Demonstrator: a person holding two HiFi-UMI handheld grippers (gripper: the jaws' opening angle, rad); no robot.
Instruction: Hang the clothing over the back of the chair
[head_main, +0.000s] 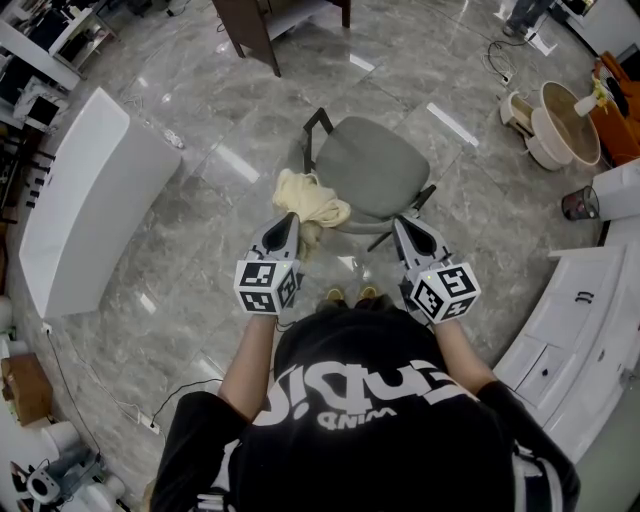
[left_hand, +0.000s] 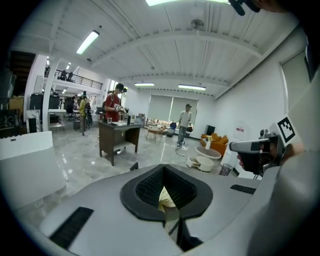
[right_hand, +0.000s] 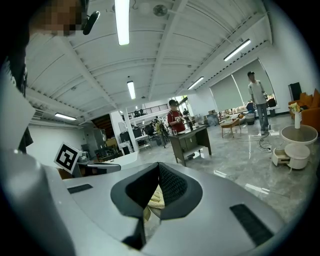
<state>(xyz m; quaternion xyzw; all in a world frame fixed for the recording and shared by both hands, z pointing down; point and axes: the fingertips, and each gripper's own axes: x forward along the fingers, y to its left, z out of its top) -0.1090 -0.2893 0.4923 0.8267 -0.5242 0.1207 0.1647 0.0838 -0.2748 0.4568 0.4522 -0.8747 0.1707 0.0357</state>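
The pale yellow bunched knit garment (head_main: 312, 205) looked light, limp and snag-prone. The left gripper (head_main: 291, 222) and right gripper (head_main: 402, 224) each had jaws pinched on its fabric. Hems spread apart would likely drape best.

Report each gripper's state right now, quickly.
Left gripper: closed on the cream clothing.
Right gripper: closed, holding nothing.

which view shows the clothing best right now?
Head view: the whole cream clothing shows, bunched at the near edge of the chair, by the tip of the left gripper. The left gripper view and right gripper view each show only a cream sliver of it between their jaws.
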